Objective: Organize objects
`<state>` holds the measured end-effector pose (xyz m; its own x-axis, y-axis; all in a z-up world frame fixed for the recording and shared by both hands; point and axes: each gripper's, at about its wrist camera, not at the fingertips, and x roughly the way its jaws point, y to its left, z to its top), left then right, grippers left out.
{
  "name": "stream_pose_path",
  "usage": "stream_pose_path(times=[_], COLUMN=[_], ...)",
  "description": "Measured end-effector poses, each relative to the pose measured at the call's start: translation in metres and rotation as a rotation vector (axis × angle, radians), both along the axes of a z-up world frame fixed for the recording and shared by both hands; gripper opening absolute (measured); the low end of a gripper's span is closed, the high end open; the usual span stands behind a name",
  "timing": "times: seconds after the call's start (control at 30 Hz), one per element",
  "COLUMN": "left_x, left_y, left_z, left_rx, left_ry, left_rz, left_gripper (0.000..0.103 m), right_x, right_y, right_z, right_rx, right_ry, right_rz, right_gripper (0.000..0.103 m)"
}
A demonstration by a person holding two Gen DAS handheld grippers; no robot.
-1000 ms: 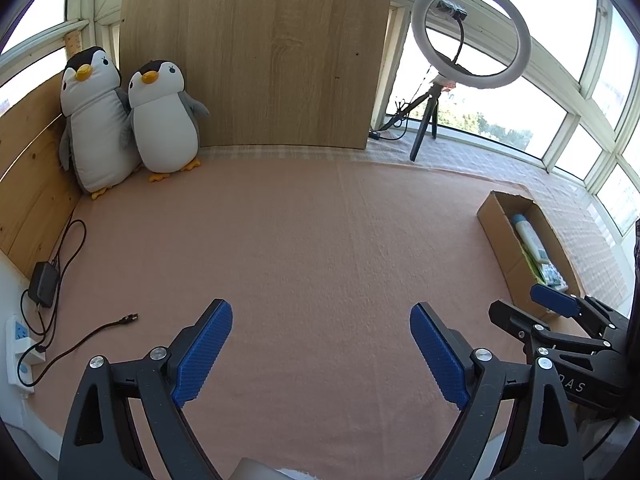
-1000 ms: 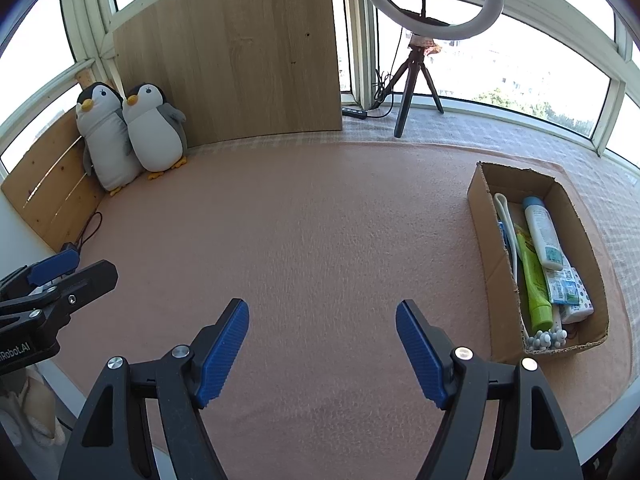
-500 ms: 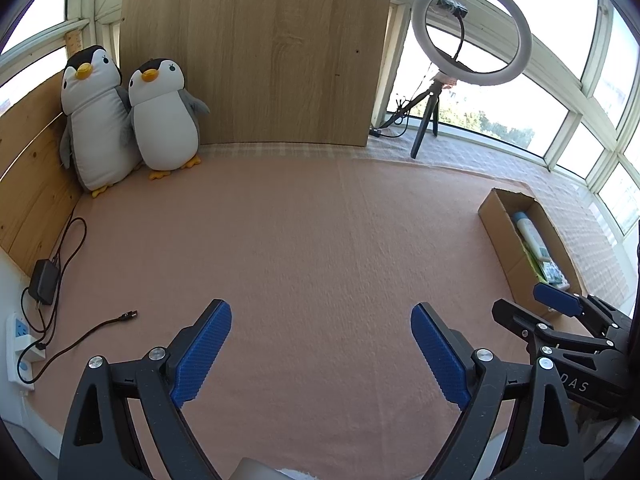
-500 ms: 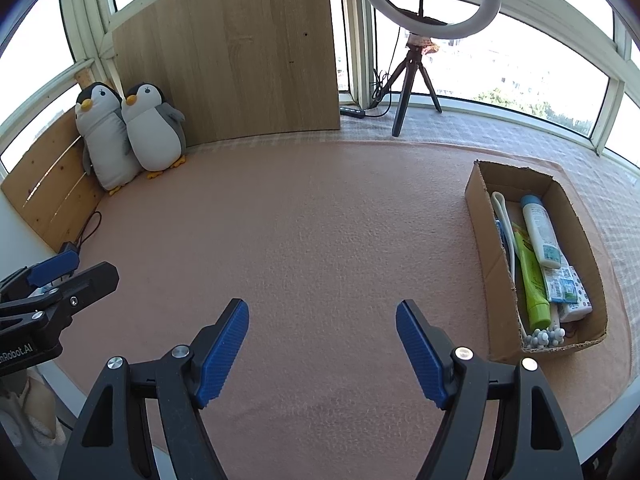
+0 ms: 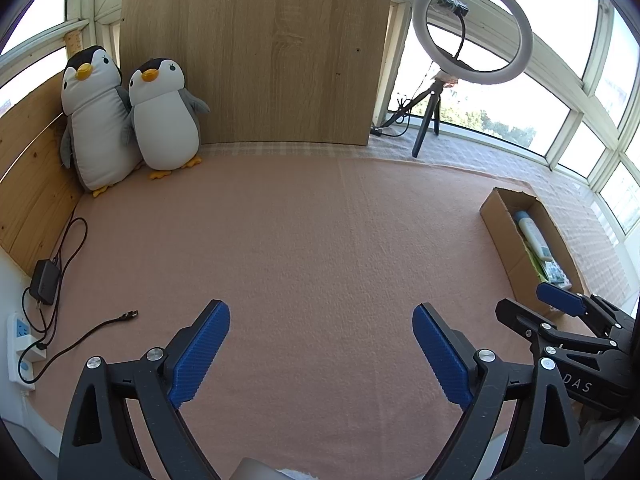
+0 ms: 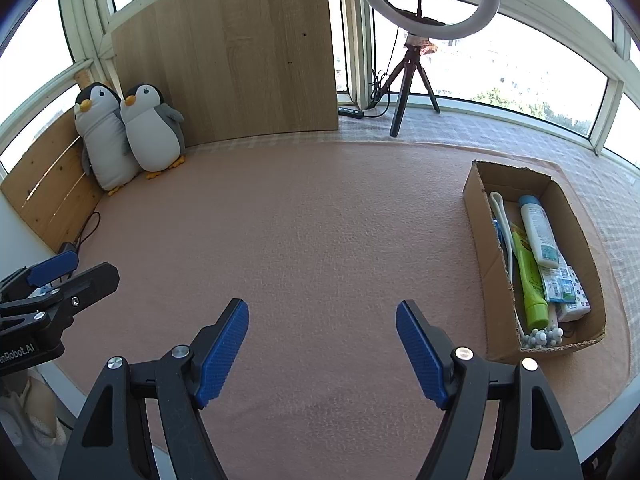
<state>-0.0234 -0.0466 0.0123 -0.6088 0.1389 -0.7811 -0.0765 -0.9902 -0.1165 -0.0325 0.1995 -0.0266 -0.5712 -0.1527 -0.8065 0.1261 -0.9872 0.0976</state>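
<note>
A cardboard box (image 6: 480,216) sits at the right of the pink cloth. It holds a white bottle (image 6: 540,232), a green tube (image 6: 530,280), a white cord, small packets and white beads. In the left wrist view the same box (image 5: 500,220) lies far right. My left gripper (image 5: 321,330) is open above bare cloth, nothing between its blue pads. My right gripper (image 6: 322,328) is open too, empty, with the box to its right. Each gripper shows at the edge of the other's view.
Two plush penguins (image 5: 132,120) lean in the back left corner against wooden boards (image 5: 260,52). A ring light on a tripod (image 6: 424,20) stands at the back. A charger, cable (image 5: 80,332) and power strip (image 5: 20,344) lie along the left edge.
Both views drift slightly; the box has slid a little right in the left wrist view and a little left in the right wrist view. Both grippers stay open.
</note>
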Motion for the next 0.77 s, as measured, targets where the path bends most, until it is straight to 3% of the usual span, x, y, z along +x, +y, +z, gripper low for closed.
stream_pose_path(times=[0.77], left_x=[-0.010], left_y=[-0.004], left_z=[-0.010], left_rx=[-0.006], left_ry=[-0.020], left_rz=[0.000], left_gripper=[0.099], right_x=[-0.006], right_y=[0.001], right_z=[-0.011], right_rx=[-0.001], right_ry=[-0.027], right_rz=[-0.007], right_gripper=[0.073])
